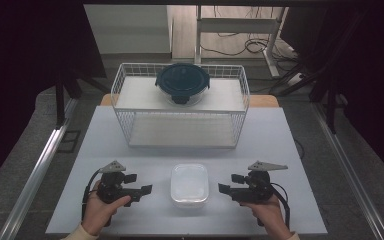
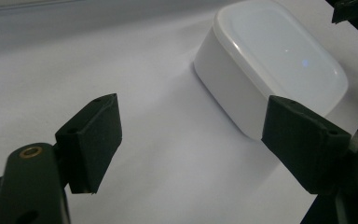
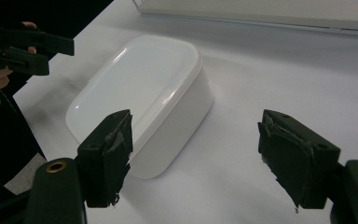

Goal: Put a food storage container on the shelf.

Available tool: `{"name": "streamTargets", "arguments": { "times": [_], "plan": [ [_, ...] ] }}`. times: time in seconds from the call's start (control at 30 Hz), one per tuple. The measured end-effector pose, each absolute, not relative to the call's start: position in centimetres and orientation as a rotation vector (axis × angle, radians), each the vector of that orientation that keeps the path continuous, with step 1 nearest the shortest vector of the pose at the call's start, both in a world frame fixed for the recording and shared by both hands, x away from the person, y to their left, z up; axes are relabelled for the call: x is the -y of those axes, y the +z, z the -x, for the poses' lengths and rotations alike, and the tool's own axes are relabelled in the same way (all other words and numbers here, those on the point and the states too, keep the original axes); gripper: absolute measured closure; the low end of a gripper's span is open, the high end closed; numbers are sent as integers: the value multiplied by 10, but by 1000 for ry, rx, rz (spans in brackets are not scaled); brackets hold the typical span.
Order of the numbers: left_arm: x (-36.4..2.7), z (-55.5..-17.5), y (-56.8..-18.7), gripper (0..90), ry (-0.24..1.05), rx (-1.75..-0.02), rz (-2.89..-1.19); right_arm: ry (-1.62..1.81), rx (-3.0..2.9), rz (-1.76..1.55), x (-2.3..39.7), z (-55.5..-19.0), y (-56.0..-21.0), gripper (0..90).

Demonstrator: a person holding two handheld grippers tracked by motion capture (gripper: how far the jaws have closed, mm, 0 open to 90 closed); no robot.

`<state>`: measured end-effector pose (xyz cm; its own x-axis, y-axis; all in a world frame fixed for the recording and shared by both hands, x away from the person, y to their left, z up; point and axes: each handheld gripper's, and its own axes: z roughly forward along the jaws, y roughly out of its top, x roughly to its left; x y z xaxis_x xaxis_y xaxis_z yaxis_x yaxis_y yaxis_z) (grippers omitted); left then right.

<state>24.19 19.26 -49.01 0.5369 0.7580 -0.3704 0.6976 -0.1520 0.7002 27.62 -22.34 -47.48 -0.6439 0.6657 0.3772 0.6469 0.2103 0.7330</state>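
Note:
A white rounded rectangular container with its lid on sits on the white table, near the front edge and between both hands. My left gripper rests to its left, jaws pointing toward it, open and empty. My right gripper rests to its right, likewise open with nothing between the pads. In the left gripper view the container lies ahead and to the right of the open left gripper. In the right gripper view the container lies ahead and to the left of the open right gripper, apart from the pads.
A white wire basket stands at the back of the table, with a dark round lidded bowl on its upper shelf. Bare table lies between the basket and the container. Metal rails run down both sides.

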Motion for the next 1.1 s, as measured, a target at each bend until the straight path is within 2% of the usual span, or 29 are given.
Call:
{"name": "streamTargets", "arguments": {
  "times": [0.37, 0.67, 0.83, 1.07, 1.1],
  "plan": [
    [-184, -244, -484, 217, 6, -1200, -1849, 1471, -2451, -1327, 215, -277, -472, 291],
    [-168, -261, -466, 222, -66, -1185, -1799, 1484, -2472, -1354, 192, -290, -450, 319],
    [-158, -272, -474, 239, -181, -1220, -1750, 1511, -2470, -1459, 182, -300, -454, 347],
    [-152, -280, -490, 266, -215, -1263, -1763, 1463, -2514, -1489, 175, -307, -473, 390],
    [-153, -281, -493, 274, -250, -1267, -1738, 1456, -2524, -1491, 175, -307, -476, 398]
  ]
}}
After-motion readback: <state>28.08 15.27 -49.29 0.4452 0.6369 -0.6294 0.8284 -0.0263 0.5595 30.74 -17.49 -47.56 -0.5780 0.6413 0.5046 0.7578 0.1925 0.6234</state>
